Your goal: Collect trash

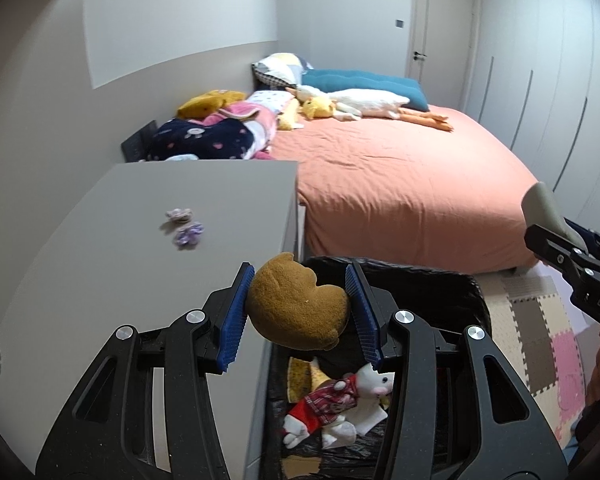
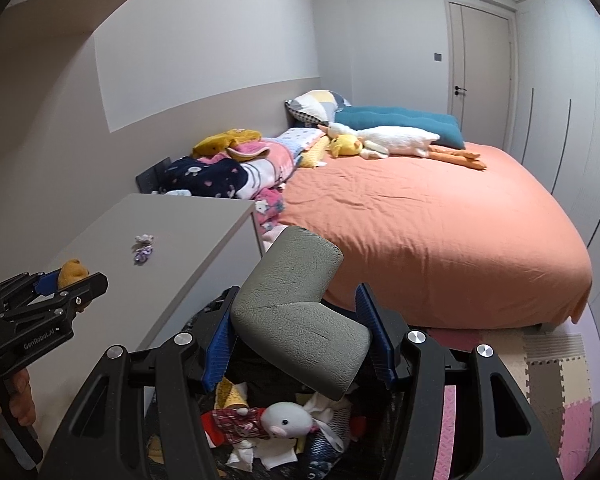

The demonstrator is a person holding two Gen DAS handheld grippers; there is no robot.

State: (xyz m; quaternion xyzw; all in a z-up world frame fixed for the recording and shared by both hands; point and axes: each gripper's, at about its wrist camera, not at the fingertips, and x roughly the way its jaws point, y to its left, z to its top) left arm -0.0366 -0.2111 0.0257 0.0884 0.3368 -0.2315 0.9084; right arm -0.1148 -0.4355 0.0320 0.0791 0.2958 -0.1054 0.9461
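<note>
Big orange-sheeted bed [image 2: 432, 236] fills the back of the room, with a long white plush goose [image 2: 396, 140] stretched along its head end beside a teal cushion [image 2: 400, 120], and a heap of patterned blankets [image 2: 228, 172] bunched at the near corner. Closer in, a grey cabinet [image 1: 152, 248] stands against the wall, its top carrying two small purple crumpled scraps [image 1: 184, 226], one just beside the other. Right next to the cabinet sits the black-lined trash bin [image 1: 432, 284], and it's already holding a white plush doll in a red plaid shirt [image 1: 340, 400] among scraps of paper. Over that bin, the right gripper [image 2: 296, 336] has its blue-padded fingers clamped on a grey L-shaped foam corner guard [image 2: 296, 304], one arm of it poking up and away. And the left gripper [image 1: 300, 316] is up over the bin's edge where it meets the cabinet, a brown fuzzy plush piece [image 1: 296, 308] sitting between its pads, the left pad pressed to it, the right one touching at its upper side. Foam puzzle mats [image 1: 540, 340] in beige, grey and pink cover the floor by the bed.
</note>
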